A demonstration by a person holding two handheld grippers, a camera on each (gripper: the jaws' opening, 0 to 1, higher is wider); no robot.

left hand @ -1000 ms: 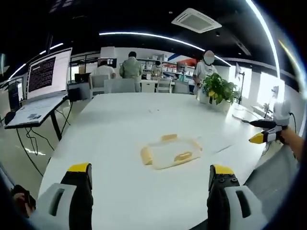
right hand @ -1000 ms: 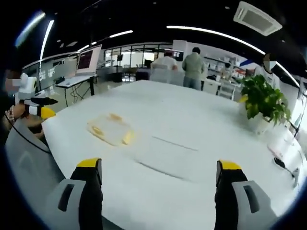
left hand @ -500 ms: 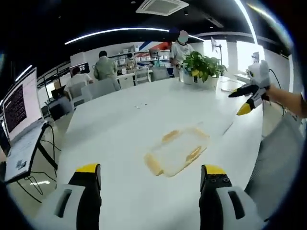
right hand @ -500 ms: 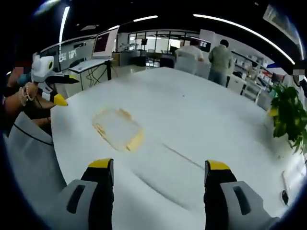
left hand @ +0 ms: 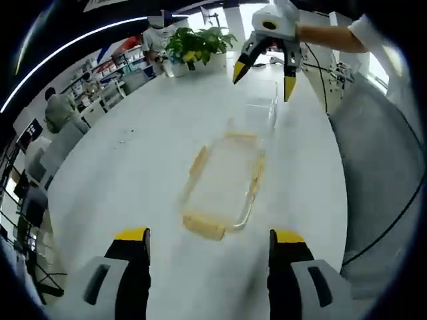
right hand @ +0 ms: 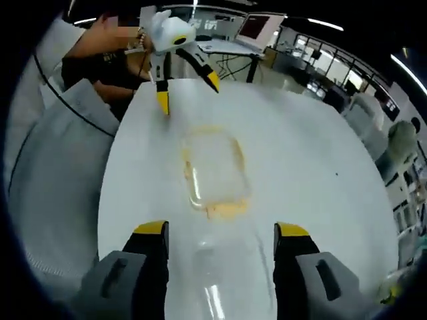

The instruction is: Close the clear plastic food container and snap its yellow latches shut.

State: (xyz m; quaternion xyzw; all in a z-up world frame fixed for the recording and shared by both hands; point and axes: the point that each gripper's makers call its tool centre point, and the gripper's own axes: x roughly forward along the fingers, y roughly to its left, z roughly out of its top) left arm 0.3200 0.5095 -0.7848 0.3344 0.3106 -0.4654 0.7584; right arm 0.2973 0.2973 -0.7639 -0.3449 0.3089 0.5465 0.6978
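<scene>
Container point(left hand: 223, 183) lies between both grippers point(left hand: 208, 237) point(right hand: 220, 230) (jaws spread).

A broad white oval table point(left hand: 127, 153) carries everything here. A clear rectangular plastic food container point(left hand: 223, 187) lies flat on it near the middle of the left gripper view, its yellow latches point(left hand: 203, 227) at its 6 o'clock end and along its sides. A transparent lid-like piece point(left hand: 261, 107) rests on the tabletop at the container's 1 o'clock. A green potted plant in a white pot point(left hand: 197, 47) stands at 12 o'clock, near the table's far edge
</scene>
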